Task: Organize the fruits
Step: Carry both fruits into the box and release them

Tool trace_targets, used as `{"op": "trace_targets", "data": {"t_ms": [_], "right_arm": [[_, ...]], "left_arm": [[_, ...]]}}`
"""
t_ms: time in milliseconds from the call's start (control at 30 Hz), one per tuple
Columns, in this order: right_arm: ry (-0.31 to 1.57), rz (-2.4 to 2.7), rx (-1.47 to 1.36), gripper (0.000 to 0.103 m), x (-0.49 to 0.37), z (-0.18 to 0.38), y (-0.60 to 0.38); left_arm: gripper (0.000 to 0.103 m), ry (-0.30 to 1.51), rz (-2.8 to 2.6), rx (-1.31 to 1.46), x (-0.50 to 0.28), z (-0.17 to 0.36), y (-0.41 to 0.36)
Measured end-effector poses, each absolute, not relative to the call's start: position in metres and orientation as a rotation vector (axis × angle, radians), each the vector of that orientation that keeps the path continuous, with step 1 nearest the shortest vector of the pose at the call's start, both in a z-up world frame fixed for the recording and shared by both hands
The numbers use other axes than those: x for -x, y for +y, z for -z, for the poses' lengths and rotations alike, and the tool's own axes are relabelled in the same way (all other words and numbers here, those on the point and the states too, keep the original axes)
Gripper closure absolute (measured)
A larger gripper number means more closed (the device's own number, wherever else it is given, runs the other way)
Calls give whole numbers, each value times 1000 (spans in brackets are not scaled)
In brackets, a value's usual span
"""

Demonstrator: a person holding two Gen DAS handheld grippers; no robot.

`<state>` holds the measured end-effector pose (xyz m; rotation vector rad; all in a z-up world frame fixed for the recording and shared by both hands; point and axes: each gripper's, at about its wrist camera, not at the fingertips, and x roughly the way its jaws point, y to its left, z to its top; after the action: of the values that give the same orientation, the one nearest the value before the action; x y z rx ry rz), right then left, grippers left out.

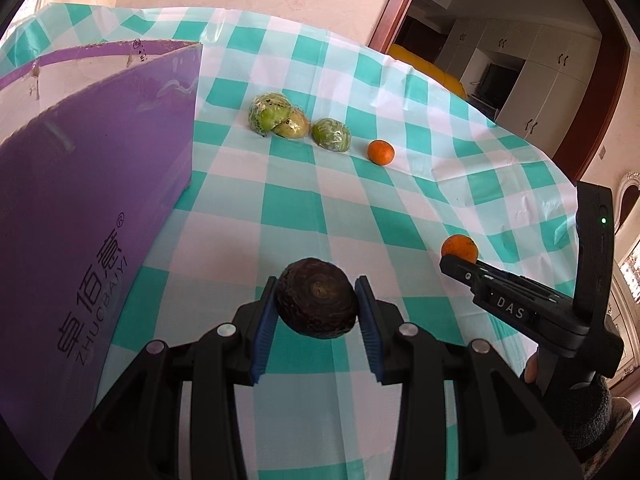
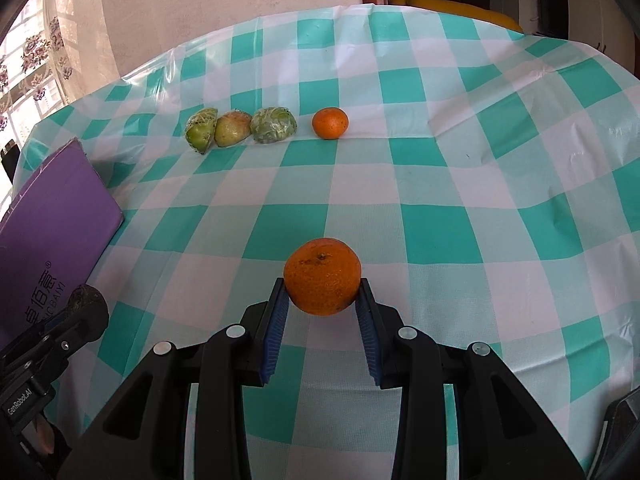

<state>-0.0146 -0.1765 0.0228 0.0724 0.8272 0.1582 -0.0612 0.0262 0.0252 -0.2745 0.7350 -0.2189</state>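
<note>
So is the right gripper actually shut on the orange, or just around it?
Shut on it: the right gripper has both blue pads against the orange, held above the tablecloth.

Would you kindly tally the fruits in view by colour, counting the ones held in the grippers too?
Orange: 2, one orange held in the right gripper, one orange lying on the tablecloth.
Green, in plastic wrap: 3, in a row.
Dark brown: 1, a fruit held in the left gripper.
Total: 6
</note>
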Motion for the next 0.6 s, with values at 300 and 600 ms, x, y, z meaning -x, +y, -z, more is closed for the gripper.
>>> {"op": "trace_targets", "data": {"t_ms": [300, 600], "right_arm": [[831, -175, -58, 68, 43, -23, -174], [829, -199, -37, 68, 68, -32, -169]], "left_arm": [[65, 652, 230, 189, 89, -36, 18], [65, 546, 253, 169, 128, -65, 26]]}}
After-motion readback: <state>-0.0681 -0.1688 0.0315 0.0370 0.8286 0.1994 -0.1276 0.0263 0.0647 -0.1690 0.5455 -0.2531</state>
